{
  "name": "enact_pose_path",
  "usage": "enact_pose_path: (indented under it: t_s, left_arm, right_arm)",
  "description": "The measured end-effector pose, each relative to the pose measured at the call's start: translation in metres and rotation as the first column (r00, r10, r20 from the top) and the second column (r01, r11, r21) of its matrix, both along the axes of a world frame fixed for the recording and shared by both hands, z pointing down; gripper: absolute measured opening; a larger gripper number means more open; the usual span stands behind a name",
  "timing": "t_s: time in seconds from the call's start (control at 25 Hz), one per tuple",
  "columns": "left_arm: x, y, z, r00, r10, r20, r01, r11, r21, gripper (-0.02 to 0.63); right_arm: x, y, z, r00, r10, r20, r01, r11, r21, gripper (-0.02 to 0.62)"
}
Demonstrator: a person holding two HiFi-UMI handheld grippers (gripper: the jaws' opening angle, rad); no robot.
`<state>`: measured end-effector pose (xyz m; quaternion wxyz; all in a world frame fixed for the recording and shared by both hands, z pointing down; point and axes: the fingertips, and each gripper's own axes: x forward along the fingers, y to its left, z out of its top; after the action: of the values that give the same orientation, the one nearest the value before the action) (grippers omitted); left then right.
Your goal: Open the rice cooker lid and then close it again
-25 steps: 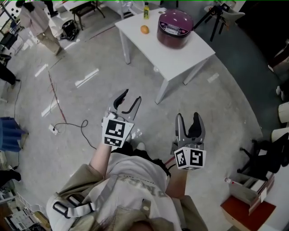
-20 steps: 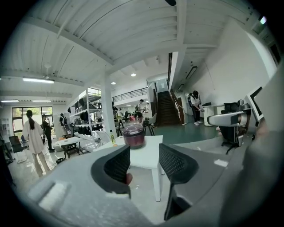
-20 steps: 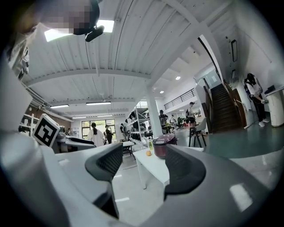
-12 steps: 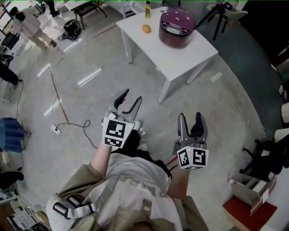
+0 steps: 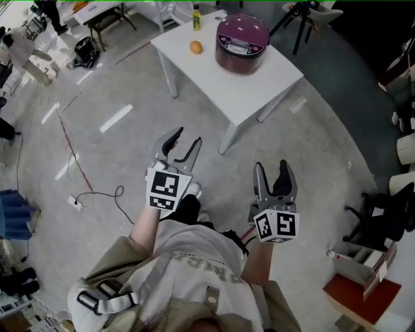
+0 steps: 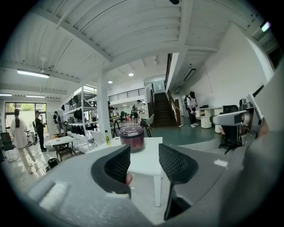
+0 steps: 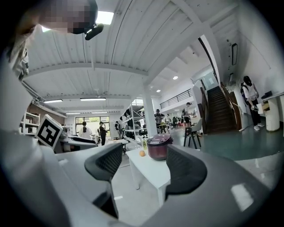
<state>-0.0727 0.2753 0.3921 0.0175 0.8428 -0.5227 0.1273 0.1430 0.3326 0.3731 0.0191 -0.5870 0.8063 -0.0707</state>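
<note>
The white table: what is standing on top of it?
On the white table stand a purple rice cooker, a round orange fruit and a small bottle. The lid is down, so the cooker's inside is hidden.

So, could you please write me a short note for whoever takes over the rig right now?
Left gripper: open, nothing between its jaws.
Right gripper: open and empty too.
Both are held out in front of the person, over bare floor, short of the table.
The purple rice cooker stands on the white table, with an orange and a bottle beside it.
Done: nothing yet. The lid is down and neither gripper touches the cooker.
Left: walk up to the table, open the lid, then close it again.
</note>
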Motion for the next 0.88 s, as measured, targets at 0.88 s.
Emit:
enact_pose_path:
  t_s: [0.88]
  left_arm:
    - [-0.027, -0.167, -0.008, 0.990, 0.144, 0.004, -0.144, 0.989, 0.021, 0.207]
  right_arm:
    - [-0.054, -0.150, -0.005, 0.998, 0.055, -0.030, -0.055, 0.998, 0.000, 0.291]
